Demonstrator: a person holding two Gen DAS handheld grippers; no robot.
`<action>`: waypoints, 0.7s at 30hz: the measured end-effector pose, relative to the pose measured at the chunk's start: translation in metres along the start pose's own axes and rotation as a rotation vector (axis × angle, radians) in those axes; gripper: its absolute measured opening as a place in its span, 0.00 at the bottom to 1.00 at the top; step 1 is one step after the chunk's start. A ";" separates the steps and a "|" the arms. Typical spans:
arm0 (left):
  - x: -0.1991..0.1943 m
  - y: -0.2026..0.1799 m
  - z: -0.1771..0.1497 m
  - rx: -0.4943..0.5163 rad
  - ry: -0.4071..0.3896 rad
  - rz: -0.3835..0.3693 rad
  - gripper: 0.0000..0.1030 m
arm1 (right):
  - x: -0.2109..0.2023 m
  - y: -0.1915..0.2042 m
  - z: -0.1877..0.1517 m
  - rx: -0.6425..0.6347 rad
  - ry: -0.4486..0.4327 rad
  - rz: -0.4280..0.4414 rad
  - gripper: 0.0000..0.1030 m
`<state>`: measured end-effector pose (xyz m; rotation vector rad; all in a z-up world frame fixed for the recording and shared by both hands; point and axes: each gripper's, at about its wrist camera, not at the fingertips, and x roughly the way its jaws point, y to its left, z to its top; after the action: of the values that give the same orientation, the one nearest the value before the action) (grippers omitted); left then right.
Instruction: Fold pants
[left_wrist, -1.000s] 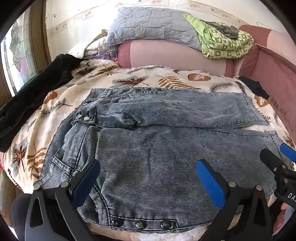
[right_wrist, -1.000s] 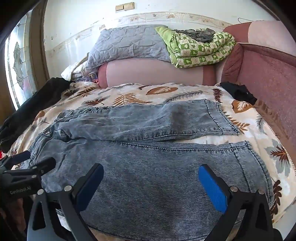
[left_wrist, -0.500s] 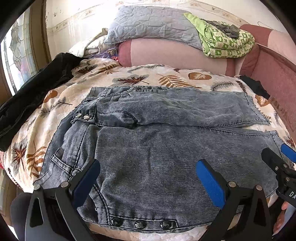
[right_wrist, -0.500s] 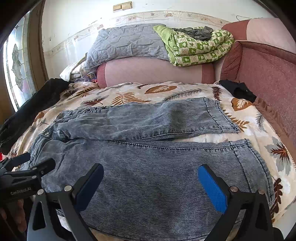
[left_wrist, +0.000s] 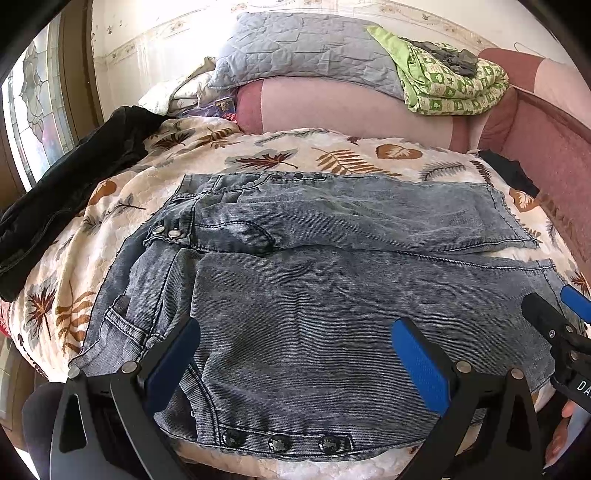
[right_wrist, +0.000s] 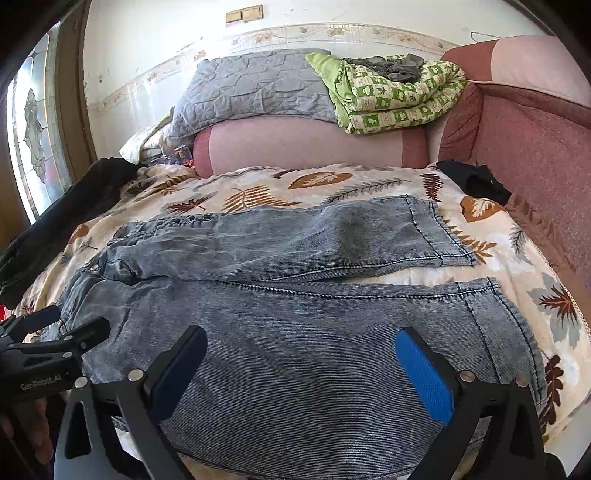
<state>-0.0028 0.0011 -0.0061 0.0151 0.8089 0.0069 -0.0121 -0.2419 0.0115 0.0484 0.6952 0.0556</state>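
Observation:
Grey-blue denim pants (left_wrist: 314, 295) lie flat across a leaf-print bedspread (left_wrist: 325, 155), waist to the left, both legs running right; they also show in the right wrist view (right_wrist: 295, 332). My left gripper (left_wrist: 295, 354) is open, hovering over the near leg close to the waist and its button row (left_wrist: 280, 441). My right gripper (right_wrist: 301, 363) is open, hovering over the near leg toward the hem (right_wrist: 513, 325). Each gripper shows at the edge of the other's view, the right one (left_wrist: 554, 321) and the left one (right_wrist: 55, 332).
A black garment (left_wrist: 66, 192) lies along the left edge of the bed. A pink bolster (left_wrist: 351, 107), a grey quilted pillow (left_wrist: 306, 48) and a green patterned blanket (left_wrist: 450, 85) sit at the back. A red padded headboard (right_wrist: 535, 147) rises on the right, with a small black cloth (right_wrist: 472, 181) beside it.
Both grippers have drawn back and tilted up very slightly; the pants lie as before and both grippers stay open.

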 end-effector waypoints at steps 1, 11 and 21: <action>0.000 0.000 0.000 0.001 0.000 0.000 1.00 | 0.000 0.000 0.000 0.001 0.000 0.001 1.00; -0.001 -0.001 -0.001 0.002 0.000 0.003 1.00 | -0.001 0.000 0.001 0.001 -0.007 0.002 1.00; -0.002 -0.001 -0.001 0.001 0.000 0.003 1.00 | -0.003 -0.001 0.001 0.002 -0.010 0.003 1.00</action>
<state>-0.0048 0.0004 -0.0048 0.0179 0.8093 0.0096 -0.0137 -0.2428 0.0145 0.0511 0.6847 0.0572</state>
